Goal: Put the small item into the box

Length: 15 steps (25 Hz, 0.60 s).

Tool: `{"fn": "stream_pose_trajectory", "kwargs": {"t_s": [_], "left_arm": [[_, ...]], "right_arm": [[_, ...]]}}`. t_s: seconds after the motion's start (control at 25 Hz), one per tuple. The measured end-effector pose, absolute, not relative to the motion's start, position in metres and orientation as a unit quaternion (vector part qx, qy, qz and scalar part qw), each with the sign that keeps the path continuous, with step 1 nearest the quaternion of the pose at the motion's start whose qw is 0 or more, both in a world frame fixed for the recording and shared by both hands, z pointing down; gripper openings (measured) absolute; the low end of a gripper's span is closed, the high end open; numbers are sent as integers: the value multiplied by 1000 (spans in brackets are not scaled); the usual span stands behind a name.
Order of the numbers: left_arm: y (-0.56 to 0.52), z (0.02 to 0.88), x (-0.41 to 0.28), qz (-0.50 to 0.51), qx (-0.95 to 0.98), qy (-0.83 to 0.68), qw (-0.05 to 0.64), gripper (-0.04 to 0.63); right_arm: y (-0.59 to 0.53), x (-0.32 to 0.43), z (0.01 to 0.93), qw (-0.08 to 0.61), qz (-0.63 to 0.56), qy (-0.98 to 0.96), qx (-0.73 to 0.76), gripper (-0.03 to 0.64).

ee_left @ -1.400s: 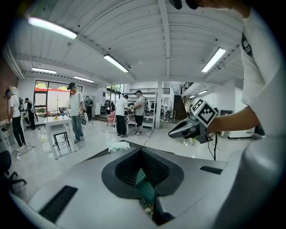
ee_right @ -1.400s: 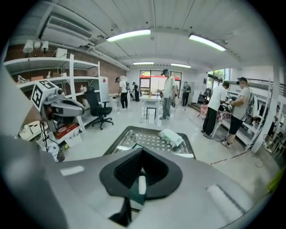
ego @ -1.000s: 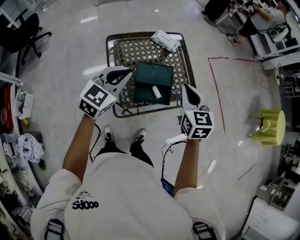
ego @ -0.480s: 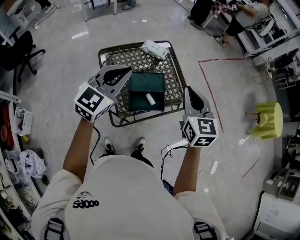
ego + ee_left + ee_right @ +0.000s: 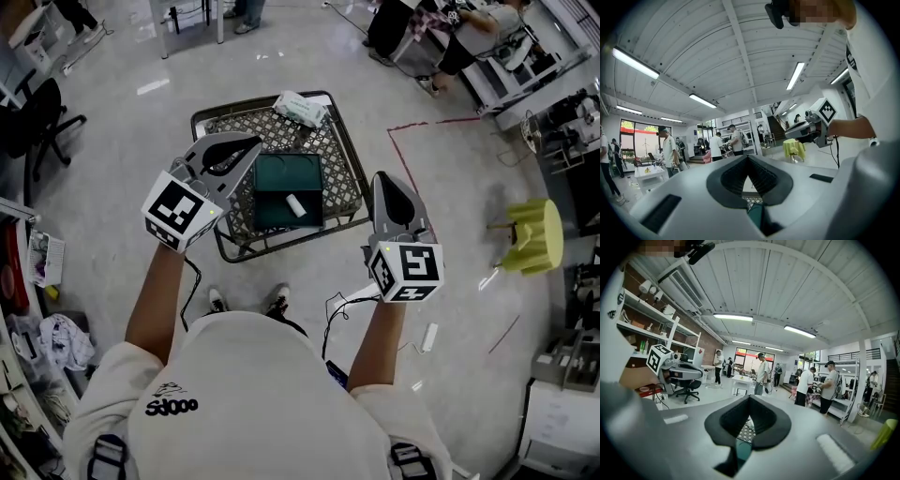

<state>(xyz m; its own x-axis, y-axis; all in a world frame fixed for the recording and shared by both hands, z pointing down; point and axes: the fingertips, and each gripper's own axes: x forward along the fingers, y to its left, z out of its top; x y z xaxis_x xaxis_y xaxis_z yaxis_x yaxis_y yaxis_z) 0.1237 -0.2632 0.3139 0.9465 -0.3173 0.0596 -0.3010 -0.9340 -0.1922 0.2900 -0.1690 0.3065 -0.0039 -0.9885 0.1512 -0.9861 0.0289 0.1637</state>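
A dark green open box [image 5: 279, 178] sits on a low wicker-topped metal table [image 5: 246, 127] in the head view. A small white cylinder [image 5: 294, 205] lies inside the box. My left gripper [image 5: 251, 142] hovers high over the table's left side, shut, with nothing between its fingers. My right gripper [image 5: 382, 178] hangs off the table's right edge, also shut and empty. In the left gripper view the pads [image 5: 740, 171] meet at their tips, and a sliver of green box [image 5: 754, 213] shows below. The right gripper view shows its pads [image 5: 761, 416] closed together too.
A white packet [image 5: 300, 108] lies on the table's far edge. A yellow stool [image 5: 532, 234] stands at the right, past a red tape line [image 5: 412, 164] on the floor. An office chair [image 5: 33, 117] and cluttered shelves are at the left; people stand beyond.
Both grippers have risen, empty and shut, so they look larger against the table. The white cylinder has stayed in the green box.
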Motion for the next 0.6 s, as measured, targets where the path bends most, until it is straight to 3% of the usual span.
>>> {"fn": "stream_pose_trajectory", "kwargs": {"t_s": [0.6], "left_arm": [[-256,326,116,-80,-977,173,96,5]], "right_arm": [[-161,278,310,129,-9,-713,690,9]]}}
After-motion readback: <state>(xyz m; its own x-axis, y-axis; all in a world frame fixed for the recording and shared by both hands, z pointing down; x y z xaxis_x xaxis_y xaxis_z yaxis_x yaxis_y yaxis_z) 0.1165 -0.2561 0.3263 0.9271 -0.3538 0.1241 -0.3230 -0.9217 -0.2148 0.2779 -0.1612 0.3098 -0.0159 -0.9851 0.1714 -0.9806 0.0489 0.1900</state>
